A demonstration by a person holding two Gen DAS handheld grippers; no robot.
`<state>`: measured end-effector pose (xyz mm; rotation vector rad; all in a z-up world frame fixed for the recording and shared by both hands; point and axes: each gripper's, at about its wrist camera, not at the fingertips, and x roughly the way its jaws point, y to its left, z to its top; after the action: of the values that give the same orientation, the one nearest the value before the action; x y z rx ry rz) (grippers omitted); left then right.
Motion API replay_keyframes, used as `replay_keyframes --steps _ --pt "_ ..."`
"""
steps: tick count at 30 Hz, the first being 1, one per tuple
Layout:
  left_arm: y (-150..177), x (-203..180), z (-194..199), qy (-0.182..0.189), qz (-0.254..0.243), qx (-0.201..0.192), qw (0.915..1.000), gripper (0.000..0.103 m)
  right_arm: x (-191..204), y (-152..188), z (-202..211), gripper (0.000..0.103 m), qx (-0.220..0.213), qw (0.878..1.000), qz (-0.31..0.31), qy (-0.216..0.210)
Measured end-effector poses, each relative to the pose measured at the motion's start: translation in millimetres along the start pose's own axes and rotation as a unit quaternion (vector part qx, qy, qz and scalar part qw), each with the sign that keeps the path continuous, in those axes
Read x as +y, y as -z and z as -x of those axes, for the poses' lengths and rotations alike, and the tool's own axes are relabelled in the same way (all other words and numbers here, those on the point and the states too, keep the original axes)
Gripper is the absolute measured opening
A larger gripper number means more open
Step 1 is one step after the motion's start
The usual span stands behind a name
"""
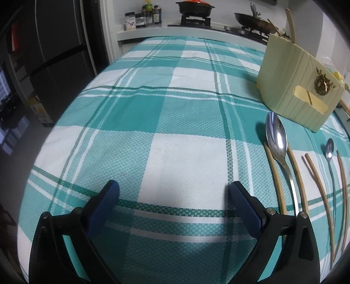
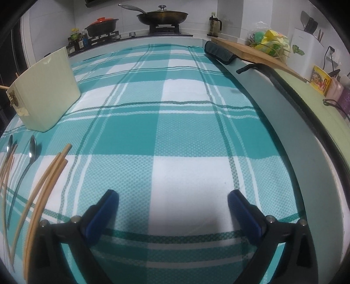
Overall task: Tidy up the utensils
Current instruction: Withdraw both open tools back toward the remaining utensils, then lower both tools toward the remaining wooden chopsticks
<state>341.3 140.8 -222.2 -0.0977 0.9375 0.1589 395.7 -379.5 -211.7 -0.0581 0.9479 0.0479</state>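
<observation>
Two grippers hover over a teal-and-white checked tablecloth (image 1: pixel 153 122), both with their blue-padded fingers spread wide and nothing between them.

From the left wrist camera, a dark refrigerator (image 1: pixel 54 54) stands at the far left, off the table. The left gripper (image 1: pixel 174 192) hangs above bare cloth at the near edge. Behind the table, a counter carries a cluster of seasoning bottles (image 1: pixel 144 16), then a black pot with a red lid (image 1: pixel 194 8) on a burner, then a dark frying pan (image 1: pixel 253 18). Toward the right of the table sits a pale cream utensil holder (image 1: pixel 295 87), with a brass ornament on its front and sticks poking out of its top. Nearer the camera and in front of it, the loose utensils lie in a row, handles pointing toward the gripper: a large spoon (image 1: pixel 276 139) lying between two bamboo chopsticks (image 1: pixel 275 174), then more chopsticks, and a smaller spoon (image 1: pixel 329 148) farther right.

From the right wrist camera, the same utensil holder (image 2: pixel 46 91) stands at the left, with two spoons (image 2: pixel 32 146) and several chopsticks (image 2: pixel 50 170) laid out in front of it. The right gripper (image 2: pixel 172 198) floats over empty cloth, well apart from the utensils. At the right, beyond the table edge, lie a wooden cutting board (image 2: pixel 251 51) and a bag of colourful items (image 2: pixel 271 41).
</observation>
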Motion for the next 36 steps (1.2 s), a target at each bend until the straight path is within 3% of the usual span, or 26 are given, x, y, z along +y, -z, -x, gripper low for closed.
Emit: replay_keyframes --steps 36 --pt "2.2 0.5 0.4 0.008 -0.015 0.009 0.9998 0.103 0.1 -0.6 -0.3 0.103 0.0 1.0 0.0 -0.001"
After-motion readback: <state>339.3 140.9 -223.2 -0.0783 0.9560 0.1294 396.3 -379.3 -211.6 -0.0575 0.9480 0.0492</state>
